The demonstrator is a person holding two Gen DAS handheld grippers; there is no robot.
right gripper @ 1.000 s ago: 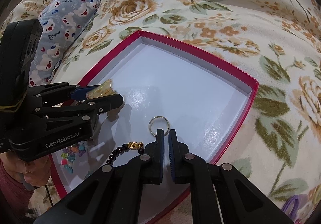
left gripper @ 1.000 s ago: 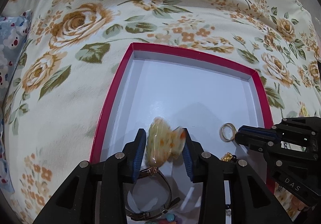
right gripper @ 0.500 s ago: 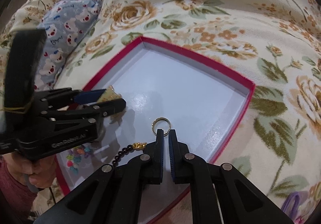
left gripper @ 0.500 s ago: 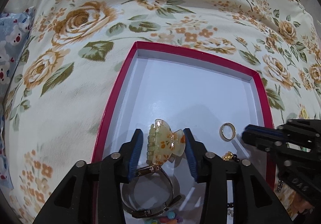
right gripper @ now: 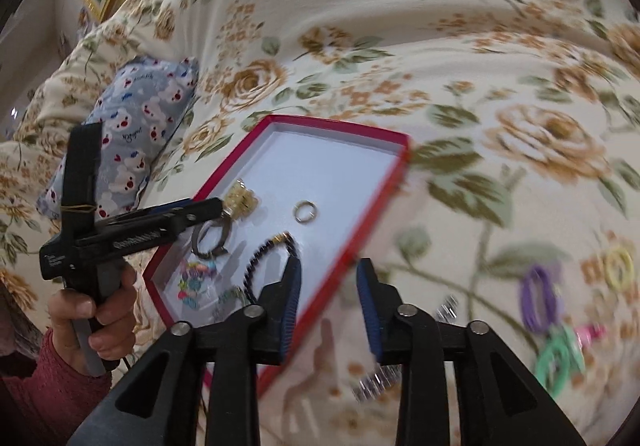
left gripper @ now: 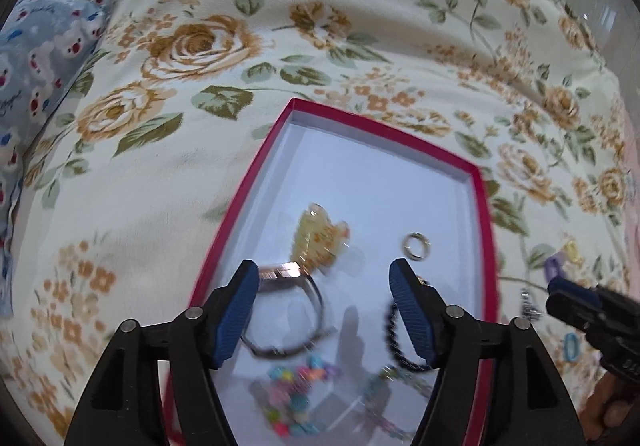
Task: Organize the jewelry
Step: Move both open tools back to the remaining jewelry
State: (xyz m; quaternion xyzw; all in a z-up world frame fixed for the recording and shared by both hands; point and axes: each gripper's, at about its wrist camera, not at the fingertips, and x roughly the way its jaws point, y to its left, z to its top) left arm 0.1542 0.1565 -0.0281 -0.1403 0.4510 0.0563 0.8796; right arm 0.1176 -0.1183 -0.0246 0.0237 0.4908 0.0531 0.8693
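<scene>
Both grippers just opened and empty: left gripper (left gripper: 322, 296) over hair clip (left gripper: 320, 242) in red box (left gripper: 248, 182), right gripper (right gripper: 330, 302) at box's right edge

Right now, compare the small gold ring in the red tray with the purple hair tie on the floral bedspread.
The small gold ring is thin, shiny metal and lies inside the red tray. The purple hair tie looks larger and softer, and lies outside the tray on the floral bedspread. Both are closed loops, and neither is held.

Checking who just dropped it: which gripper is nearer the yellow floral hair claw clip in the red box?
Left. The left gripper hangs open just short of the clip; the right gripper is over the box's right rim.
</scene>
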